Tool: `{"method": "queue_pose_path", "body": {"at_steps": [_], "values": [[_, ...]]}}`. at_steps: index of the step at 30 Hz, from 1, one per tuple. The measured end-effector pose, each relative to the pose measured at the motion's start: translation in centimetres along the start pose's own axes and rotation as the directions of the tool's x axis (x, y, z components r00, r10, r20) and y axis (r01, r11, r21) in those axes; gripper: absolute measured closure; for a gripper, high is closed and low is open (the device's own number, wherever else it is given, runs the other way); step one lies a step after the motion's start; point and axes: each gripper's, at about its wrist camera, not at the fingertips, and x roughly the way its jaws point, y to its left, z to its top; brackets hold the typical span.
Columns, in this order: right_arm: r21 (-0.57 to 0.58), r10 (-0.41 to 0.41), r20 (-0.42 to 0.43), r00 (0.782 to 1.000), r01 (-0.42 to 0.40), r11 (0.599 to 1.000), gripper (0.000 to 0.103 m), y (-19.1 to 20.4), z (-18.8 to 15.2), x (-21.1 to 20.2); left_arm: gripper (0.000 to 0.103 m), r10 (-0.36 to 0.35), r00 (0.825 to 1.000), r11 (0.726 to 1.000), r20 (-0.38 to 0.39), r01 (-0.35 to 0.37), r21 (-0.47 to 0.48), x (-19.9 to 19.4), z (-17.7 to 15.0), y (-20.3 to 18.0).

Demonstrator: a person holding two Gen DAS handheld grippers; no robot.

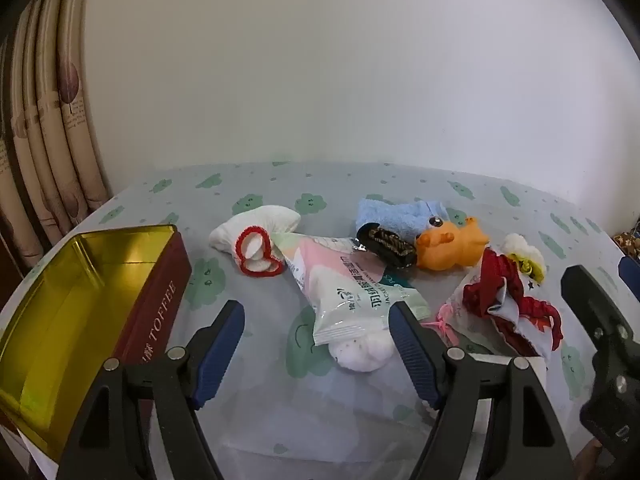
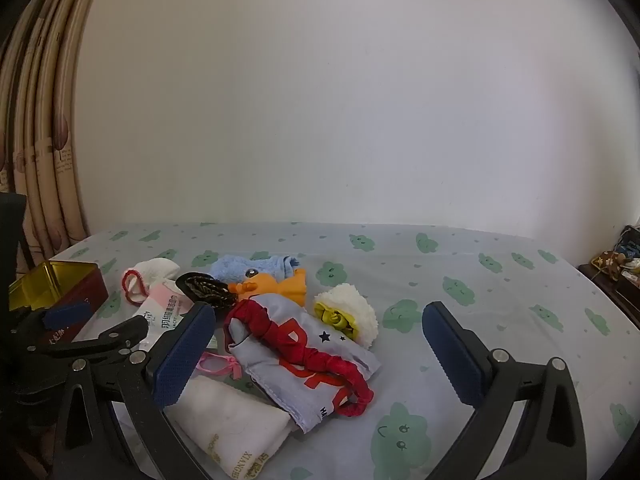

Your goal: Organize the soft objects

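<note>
Left wrist view: our left gripper (image 1: 316, 326) and right gripper (image 2: 320, 344) hover, jaws released, over packet (image 1: 344, 292) and cloth (image 2: 304, 364).

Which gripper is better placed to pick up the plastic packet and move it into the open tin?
Left. The left gripper is open with the packet directly between its fingers, and the tin is beside it. The right gripper faces the grey cloth.

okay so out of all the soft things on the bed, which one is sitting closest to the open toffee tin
The white sock with the red cuff. It lies just right of the toffee tin, while the blue towel, orange toy and red-trimmed pouch lie farther right.
</note>
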Motion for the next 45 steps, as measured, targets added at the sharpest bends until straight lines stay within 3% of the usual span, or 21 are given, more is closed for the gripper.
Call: {"method": "queue_pose_path", "body": {"at_steps": [5, 9, 24, 30, 33, 39, 45], "values": [[0.001, -0.003, -0.011, 1.0, 0.003, 1.0, 0.0, 0.0, 0.0, 0.1, 0.026, 0.003, 1.0, 1.0, 0.03, -0.004, 0.022, -1.5, 0.0, -0.5], [0.02, 0.009, -0.028, 1.0, -0.008, 1.0, 0.0, -0.7, 0.0, -0.1, 0.026, -0.001, 1.0, 1.0, 0.01, 0.0, 0.029, -2.3, -0.2, -0.4], [0.004, -0.083, -0.073, 0.994, 0.083, 0.997, 0.0, -5.9, -0.9, -2.5, 0.026, -0.062, 0.993, 0.998, -0.099, 0.063, 0.002, -3.5, -2.1, -0.5], [0.0, -0.075, -0.104, 0.992, 0.076, 0.997, 0.0, -7.6, -1.1, -2.1, 0.026, -0.108, 0.985, 0.992, -0.133, 0.116, 0.055, -3.6, -2.5, -2.3], [0.045, -0.066, -0.135, 0.989, 0.073, 0.996, 0.0, -8.4, -1.2, -1.3, 0.026, -0.172, 0.973, 0.979, -0.155, 0.186, 0.08, -3.6, -2.4, -3.0], [0.061, -0.054, -0.136, 0.989, 0.063, 0.996, 0.0, -8.9, -1.6, -1.4, 0.026, -0.326, 0.911, 0.929, -0.252, 0.358, 0.091, -2.0, -1.9, -3.9], [0.076, -0.046, -0.149, 0.988, 0.058, 0.995, 0.0, -9.1, -1.7, -1.3, 0.026, -0.339, 0.889, 0.919, -0.309, 0.383, 0.092, -0.8, -1.3, -4.5]]}}
